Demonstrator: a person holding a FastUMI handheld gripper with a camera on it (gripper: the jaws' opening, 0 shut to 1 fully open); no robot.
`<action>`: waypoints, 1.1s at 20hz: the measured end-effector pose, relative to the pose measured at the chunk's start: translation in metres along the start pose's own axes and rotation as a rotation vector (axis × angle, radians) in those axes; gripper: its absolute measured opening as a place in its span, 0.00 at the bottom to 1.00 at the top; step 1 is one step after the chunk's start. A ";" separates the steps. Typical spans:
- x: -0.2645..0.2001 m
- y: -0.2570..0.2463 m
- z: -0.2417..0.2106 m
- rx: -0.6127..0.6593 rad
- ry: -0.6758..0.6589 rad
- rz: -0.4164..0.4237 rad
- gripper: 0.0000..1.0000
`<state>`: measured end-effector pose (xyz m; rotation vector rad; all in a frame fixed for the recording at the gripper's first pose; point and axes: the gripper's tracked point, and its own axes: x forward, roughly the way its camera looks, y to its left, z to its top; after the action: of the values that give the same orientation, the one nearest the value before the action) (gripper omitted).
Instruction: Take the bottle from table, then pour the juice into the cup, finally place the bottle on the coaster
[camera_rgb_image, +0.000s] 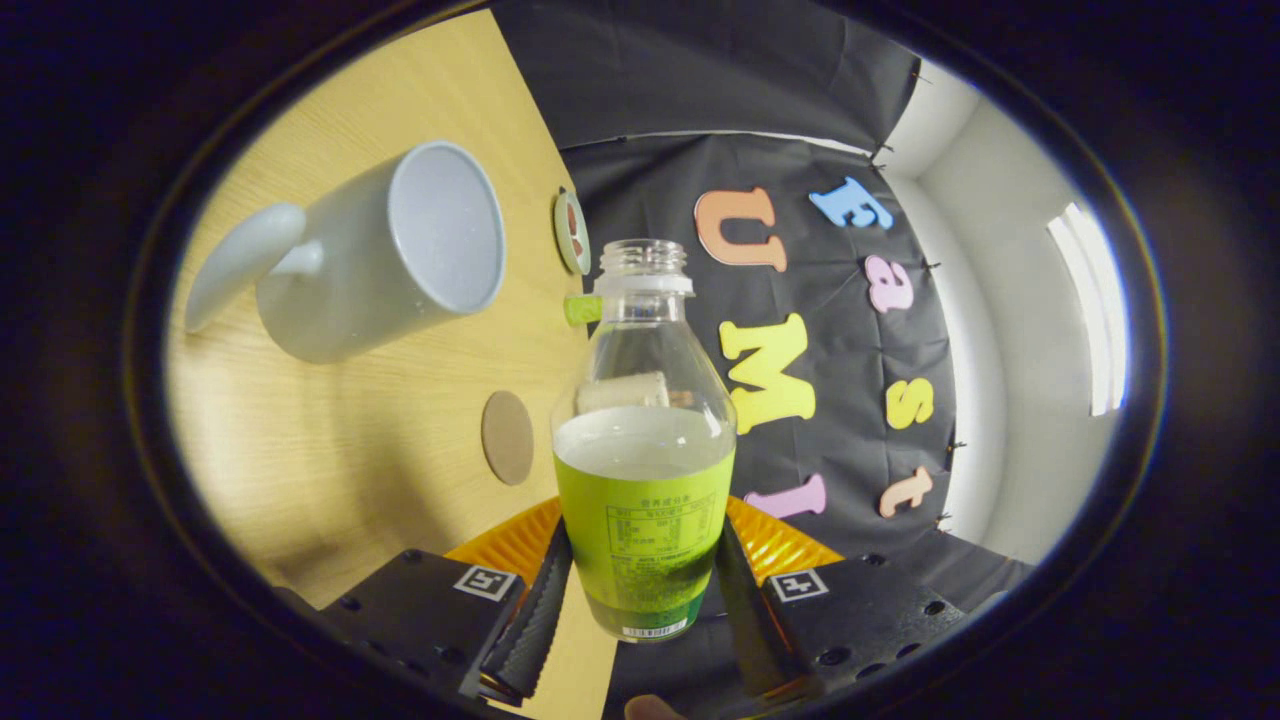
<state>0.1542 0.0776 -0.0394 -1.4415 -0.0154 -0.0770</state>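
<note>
Gripper (640, 590) closed on both sides of the clear uncapped plastic bottle (643, 450) of green juice.
Tilt slowly, mouth over the grey ceramic cup (380, 255), so nothing spills on the wooden table (400, 420).

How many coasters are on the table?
2: a brown coaster just left of the bottle held in the tool, and a green-rimmed coaster beyond the cup.

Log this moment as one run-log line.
gripper: shut on uncapped clear plastic bottle with green label, rolled sideways | juice: in bottle | grey ceramic mug: beyond fingers, apart from bottle mouth | round brown coaster: bare | phase: pre-pour
</note>
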 end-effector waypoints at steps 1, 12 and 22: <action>0.000 0.000 0.000 -0.017 -0.001 -0.001 0.77; -0.002 -0.007 0.009 -0.171 -0.029 -0.051 0.77; -0.002 -0.012 0.012 -0.260 -0.035 -0.064 0.77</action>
<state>0.1516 0.0882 -0.0258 -1.7025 -0.0830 -0.1099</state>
